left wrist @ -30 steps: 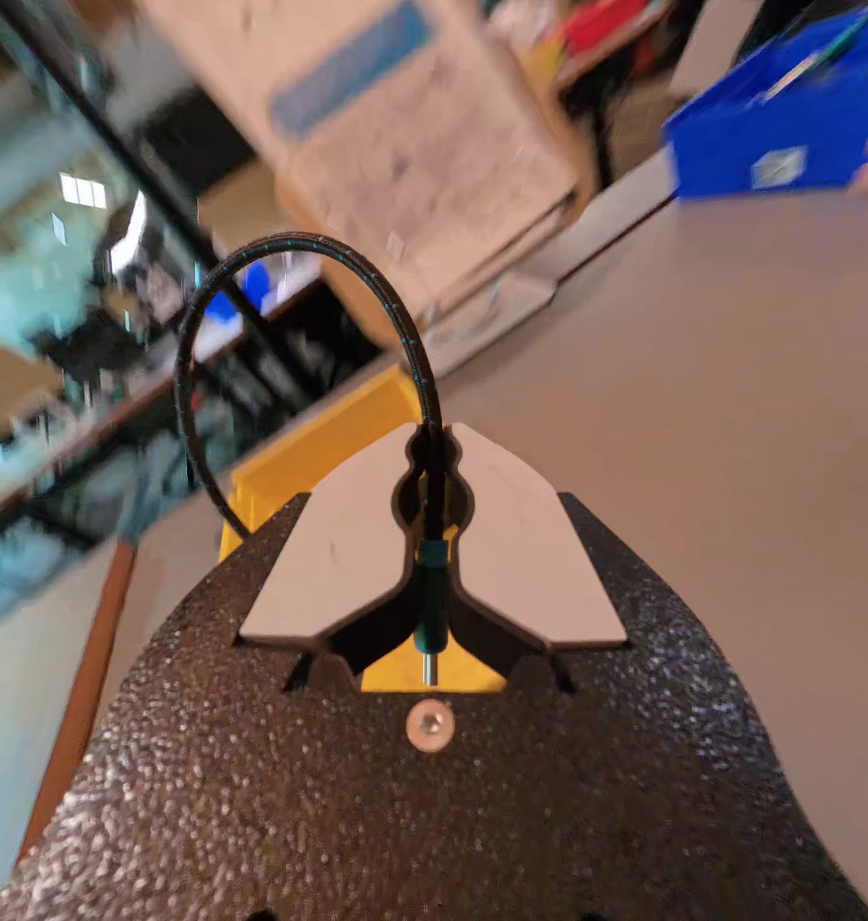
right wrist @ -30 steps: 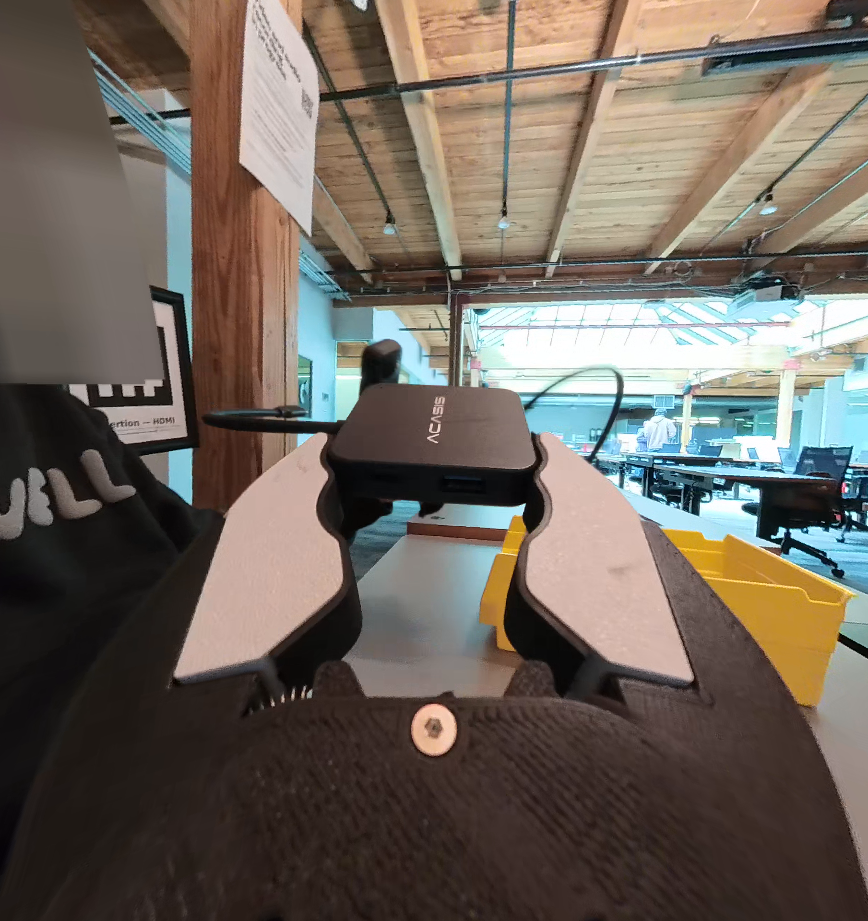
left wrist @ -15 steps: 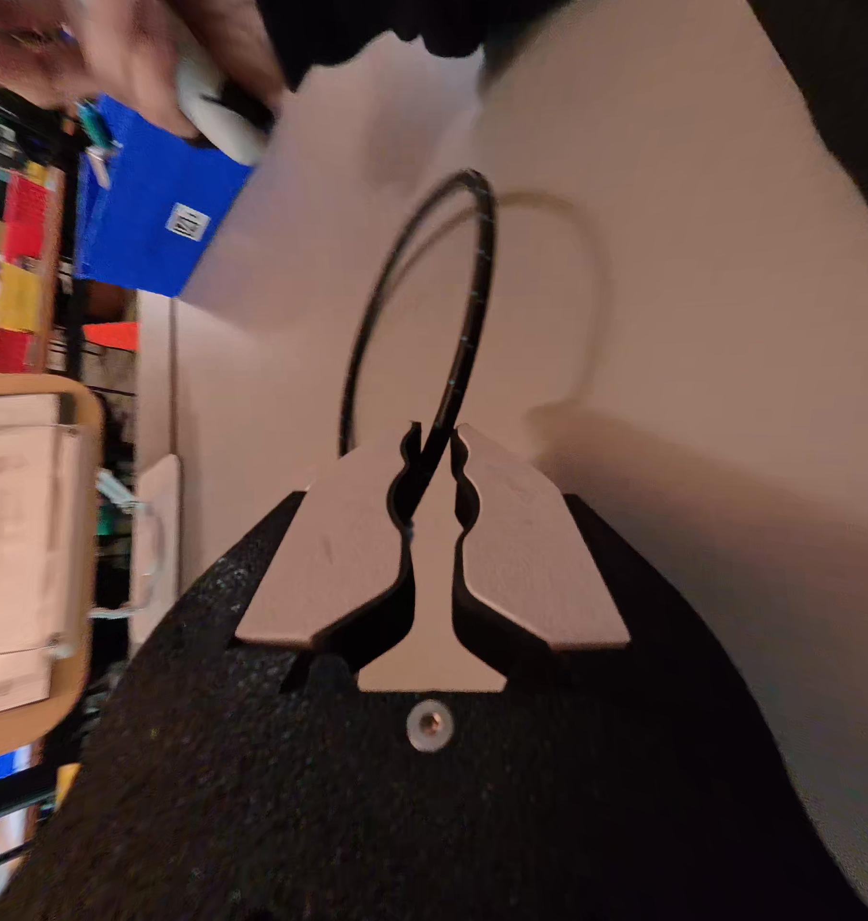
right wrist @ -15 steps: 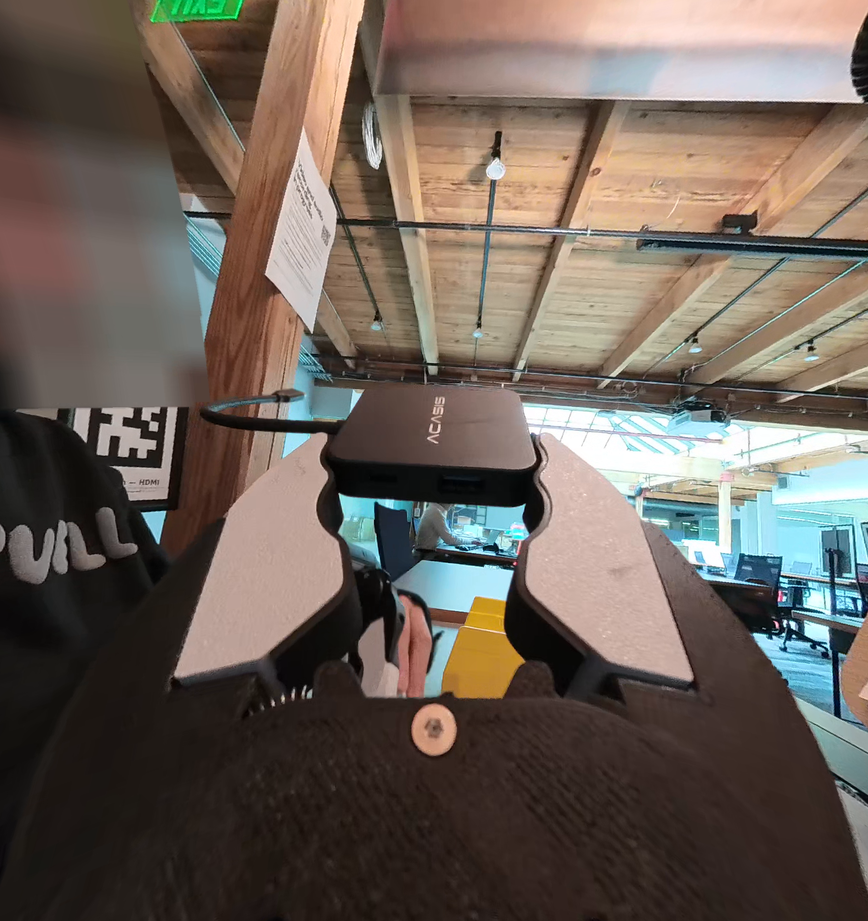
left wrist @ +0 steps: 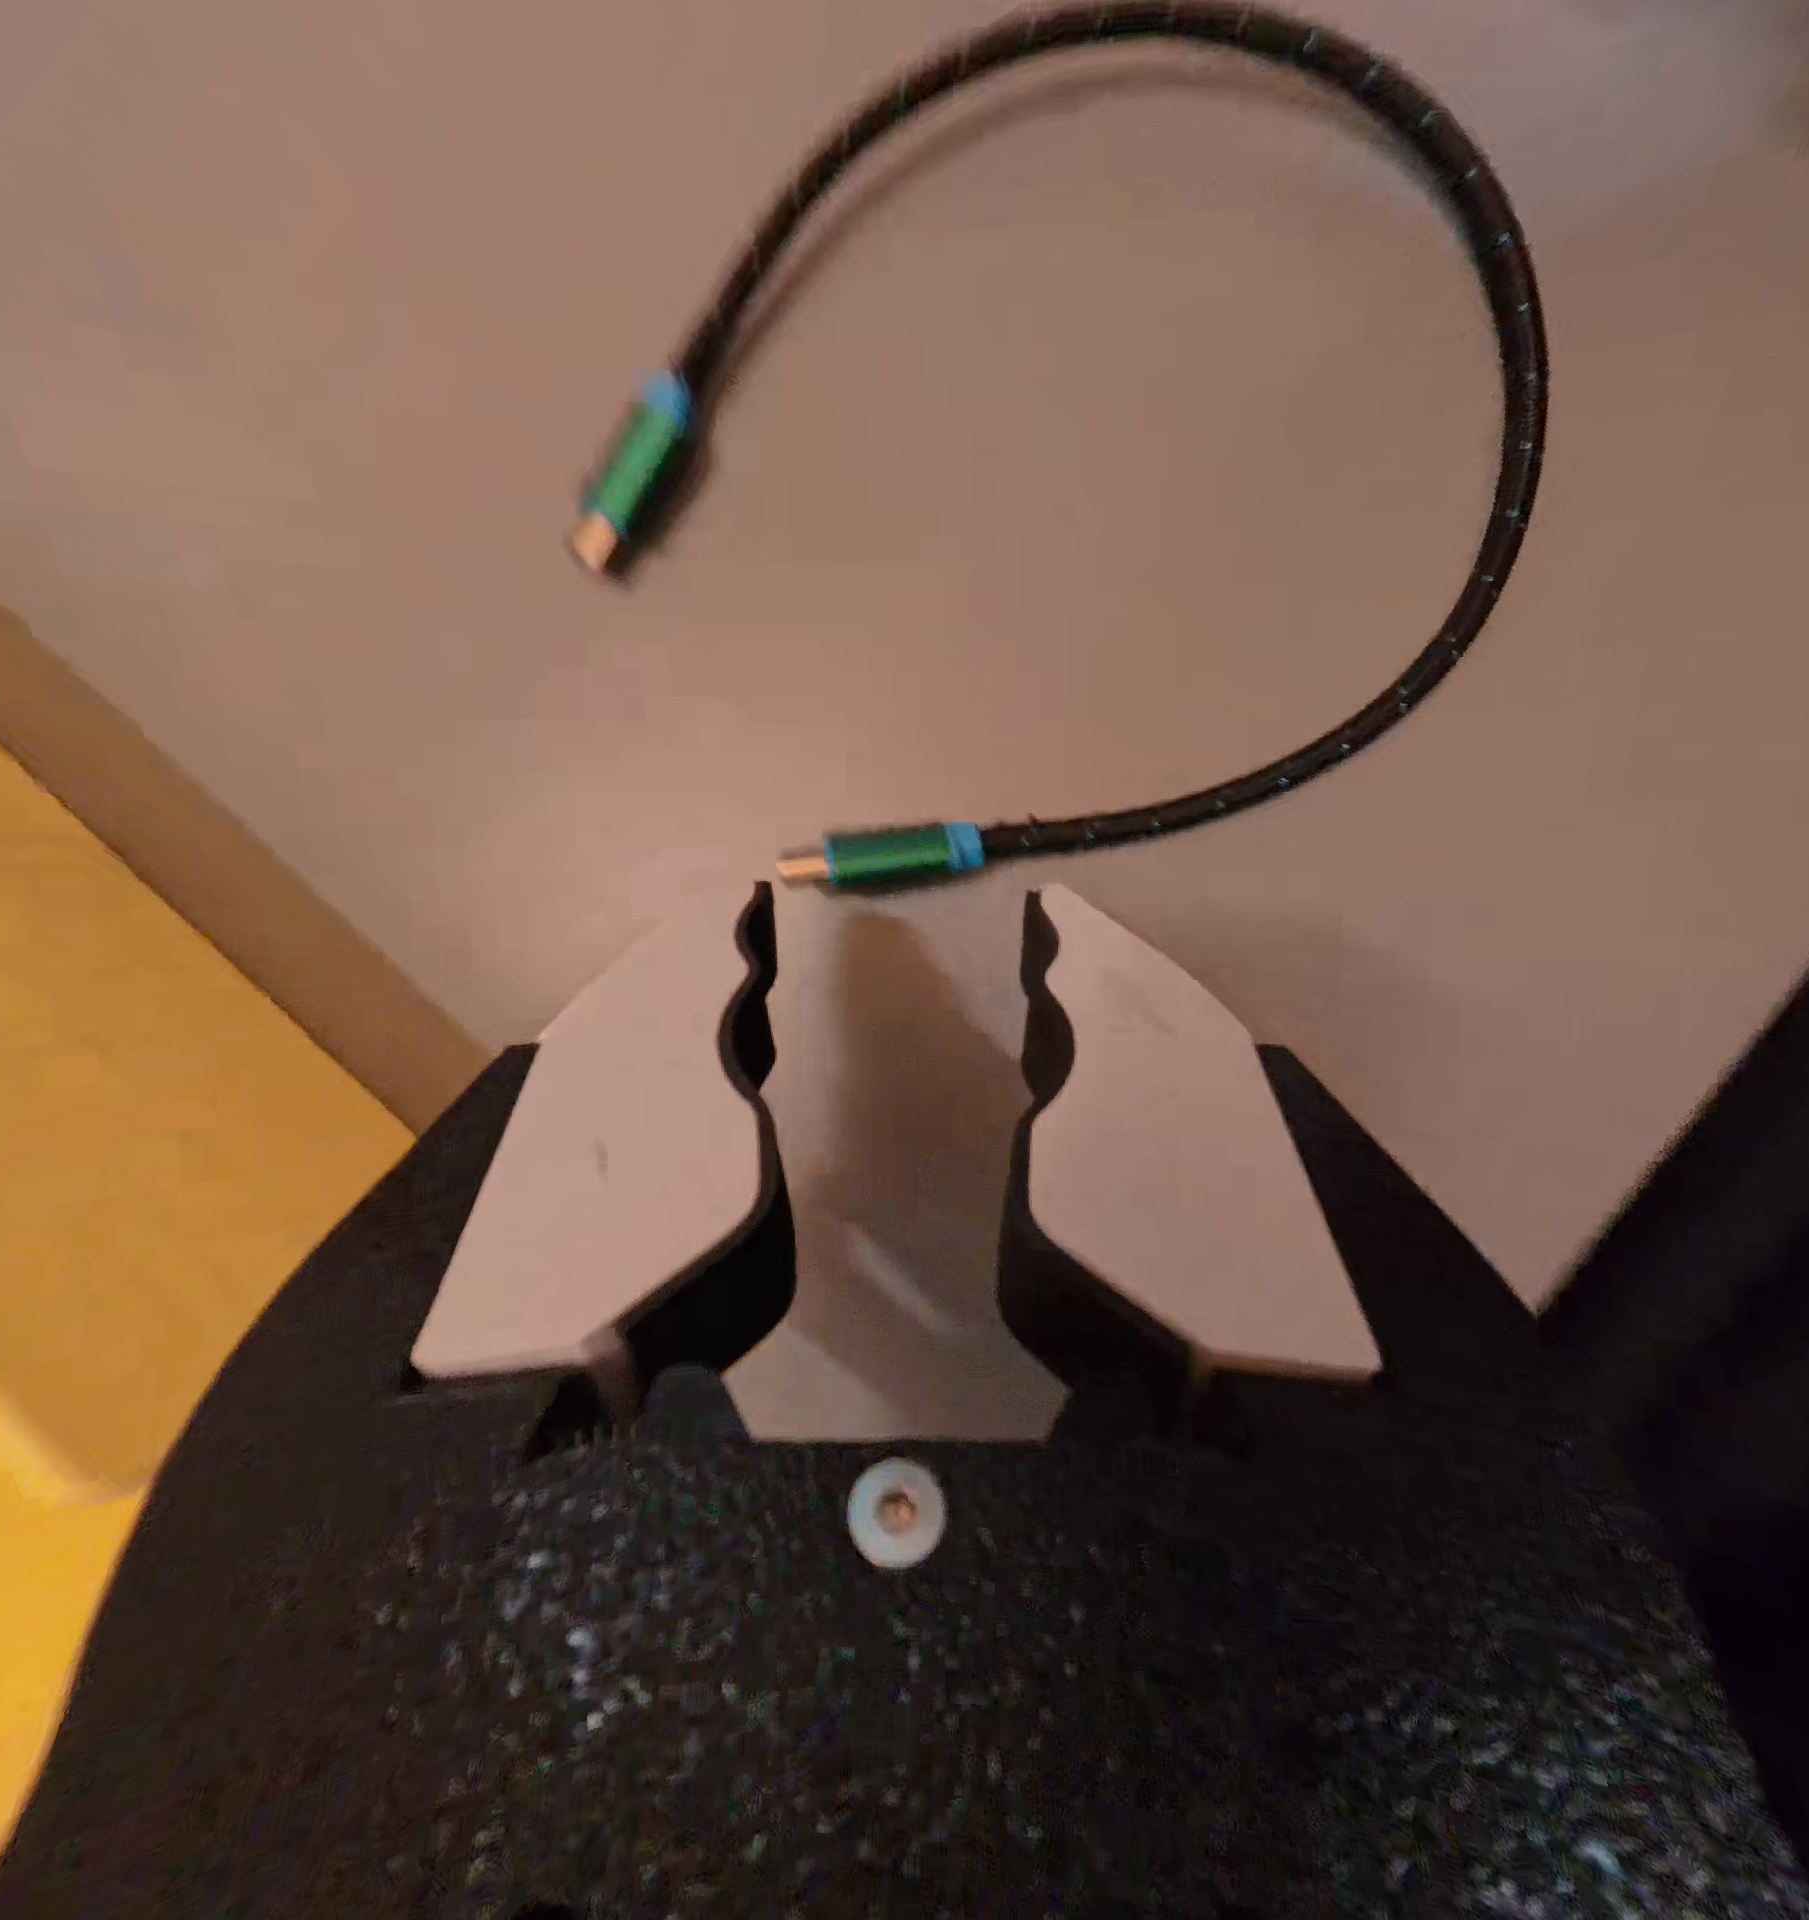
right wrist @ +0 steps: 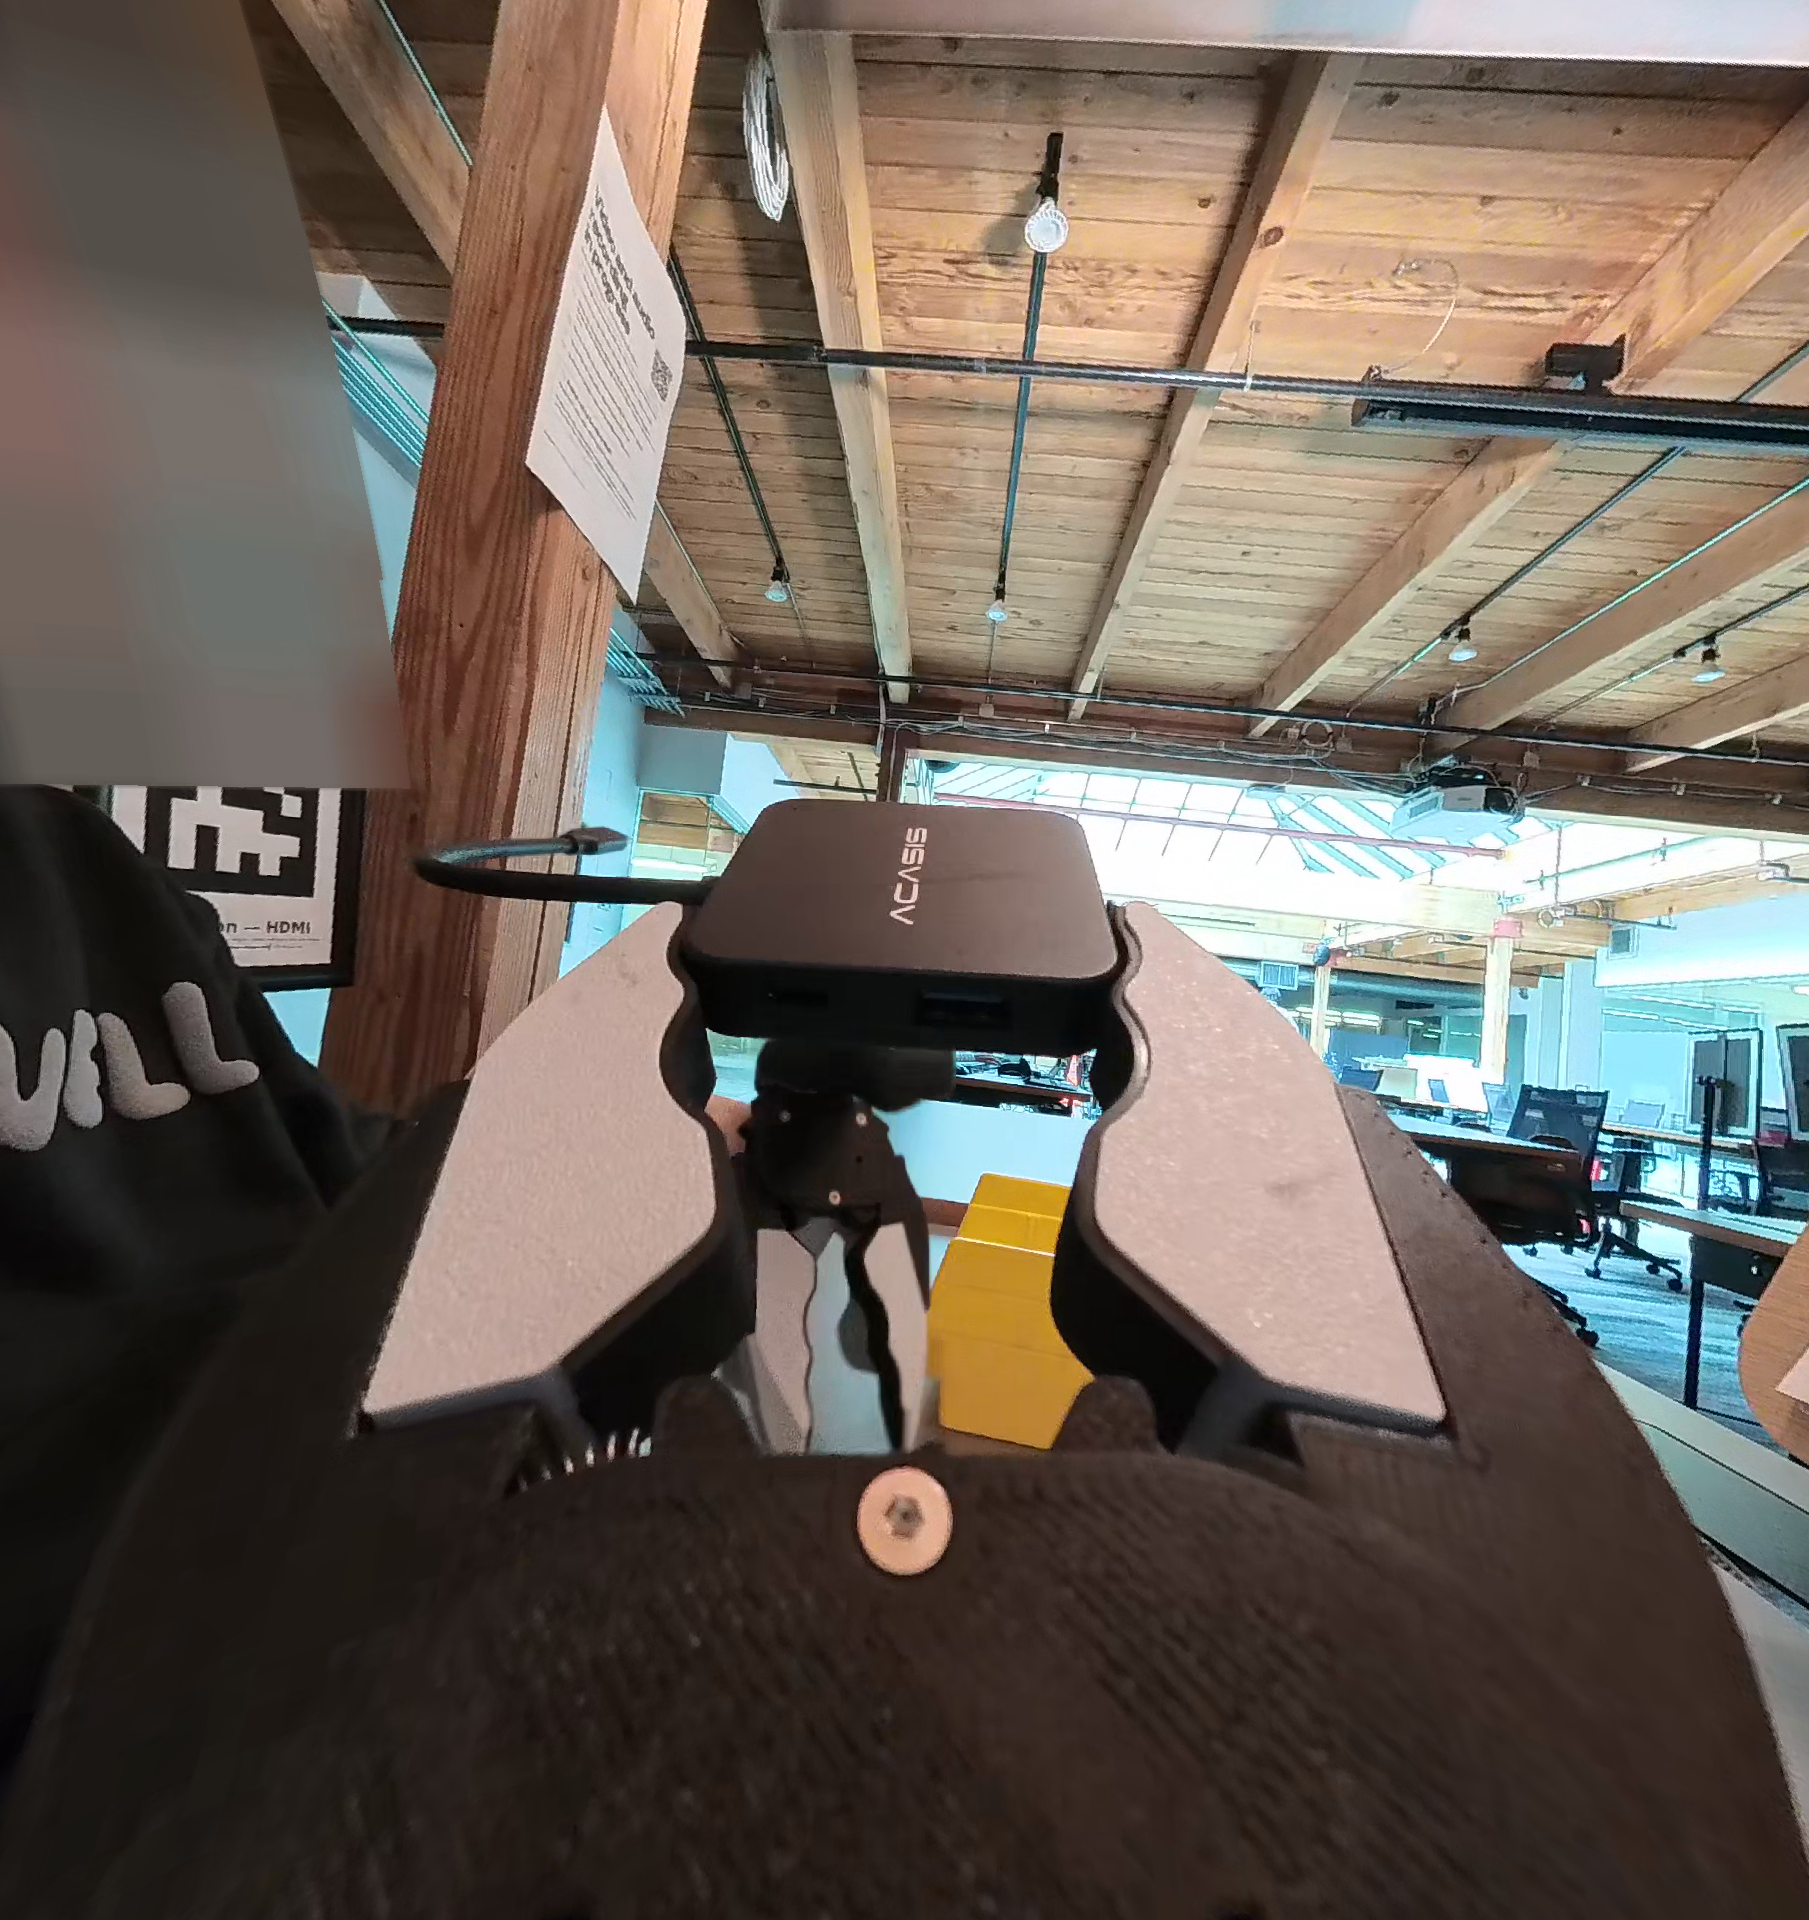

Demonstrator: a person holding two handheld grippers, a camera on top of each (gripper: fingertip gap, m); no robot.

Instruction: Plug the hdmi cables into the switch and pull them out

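Note:
A black braided HDMI cable with green plugs lies in a loop on the grey table. One plug lies just beyond my left gripper's tips, the other plug farther off. My left gripper is open and empty above the table. My right gripper is shut on a black switch box and holds it up in the air, level. The switch's own short lead sticks out to the left. The left gripper shows below the switch, pointing down.
A yellow bin stands at the left of the table and shows in the right wrist view too. A person in a dark top is at the left. A wooden post stands behind.
My left gripper has opened and let go of the cable, which now lies on the table. It turned to face down at the table. My right gripper tilted up, still holding the switch.

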